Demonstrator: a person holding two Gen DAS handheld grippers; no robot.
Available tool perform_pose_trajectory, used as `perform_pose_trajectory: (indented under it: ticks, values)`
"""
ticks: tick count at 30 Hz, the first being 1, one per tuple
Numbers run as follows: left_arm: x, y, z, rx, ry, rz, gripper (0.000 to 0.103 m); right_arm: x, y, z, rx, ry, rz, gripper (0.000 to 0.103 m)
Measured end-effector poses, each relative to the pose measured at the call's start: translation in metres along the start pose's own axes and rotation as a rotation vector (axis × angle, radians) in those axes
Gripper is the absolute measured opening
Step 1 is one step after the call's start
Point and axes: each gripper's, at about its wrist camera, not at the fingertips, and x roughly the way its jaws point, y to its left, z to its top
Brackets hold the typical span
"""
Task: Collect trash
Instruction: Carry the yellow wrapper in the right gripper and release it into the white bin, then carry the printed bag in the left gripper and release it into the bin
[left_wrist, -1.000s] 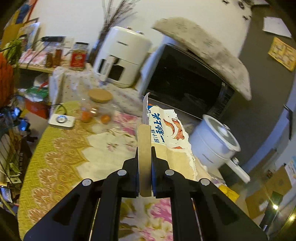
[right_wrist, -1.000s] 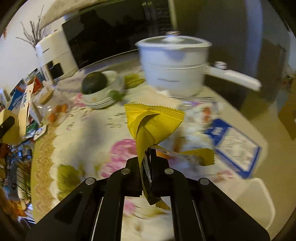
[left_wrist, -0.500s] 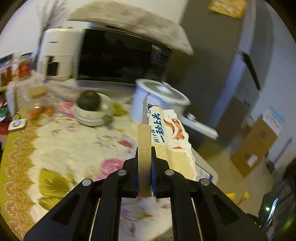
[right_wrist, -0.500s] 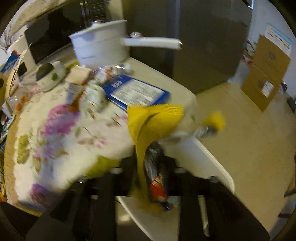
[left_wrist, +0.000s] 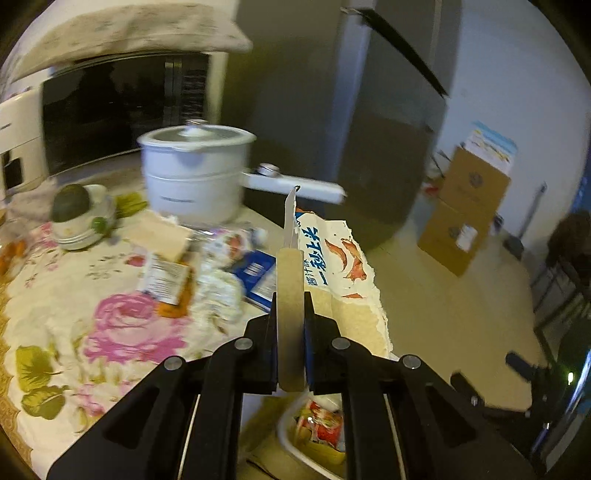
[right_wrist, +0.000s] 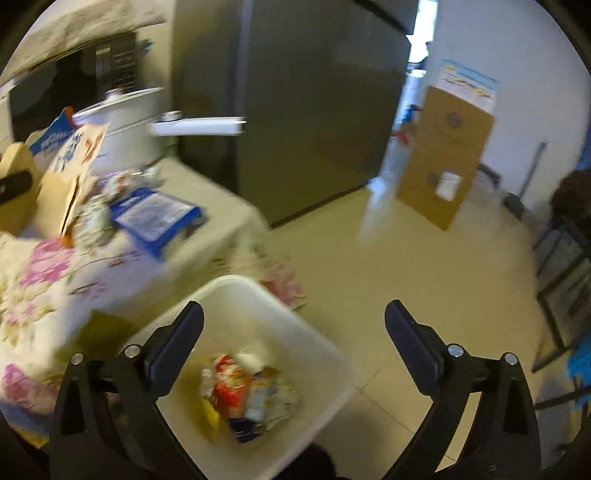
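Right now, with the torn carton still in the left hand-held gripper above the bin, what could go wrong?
1. The torn carton is gripped by one thin edge and juts far forward, so it might snag the white bin rim instead of falling in.
2. The bin sits tight against the table's edge, so a nudge could shift it.

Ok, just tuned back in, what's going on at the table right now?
A person is clearing trash off the floral tablecloth with two handheld claws. The left claw is shut on a torn cardboard food box, held up near the table's edge. The right claw is opening, with nothing between its fingers, above the white bin, where crumpled wrappers already lie. A blue packet and other wrappers remain on the table near the white pot.
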Motion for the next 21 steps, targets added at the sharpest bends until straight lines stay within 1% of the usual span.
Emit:
perform_pose_trajectory:
  ticks: [2,6,9,12,14,15,16,17,18,19,21]
  values:
    - [0.009,-0.015,-0.007,0.035,0.032,-0.029,0.012,0.006,-0.017,-0.002,0.050,0.024,-0.038,0.094]
    - [0.025,-0.038,-0.022,0.068,0.101,-0.084,0.012,0.010,-0.042,-0.004,0.133,0.038,-0.068,0.094]
    - [0.037,-0.052,-0.032,0.094,0.142,-0.109,0.012,0.013,-0.053,-0.006,0.158,0.047,-0.086,0.094]
    - [0.049,-0.065,-0.042,0.130,0.179,-0.136,0.012,0.014,-0.055,-0.009,0.164,0.059,-0.089,0.094]
    - [0.058,-0.073,-0.049,0.150,0.217,-0.148,0.012,0.014,-0.058,-0.011,0.169,0.066,-0.095,0.094]
    - [0.063,-0.075,-0.053,0.157,0.236,-0.149,0.018,0.013,-0.059,-0.012,0.174,0.069,-0.098,0.094]
    - [0.068,-0.077,-0.057,0.164,0.255,-0.148,0.040,0.015,-0.060,-0.012,0.181,0.075,-0.100,0.094]
    - [0.073,-0.078,-0.061,0.169,0.277,-0.145,0.055,0.016,-0.061,-0.012,0.187,0.080,-0.100,0.094]
    - [0.075,-0.078,-0.063,0.168,0.286,-0.139,0.074,0.017,-0.063,-0.012,0.194,0.086,-0.099,0.095]
    - [0.077,-0.078,-0.065,0.167,0.288,-0.135,0.076,0.019,-0.064,-0.013,0.203,0.096,-0.095,0.095]
    - [0.080,-0.074,-0.065,0.166,0.298,-0.130,0.076,0.021,-0.065,-0.014,0.215,0.113,-0.083,0.095]
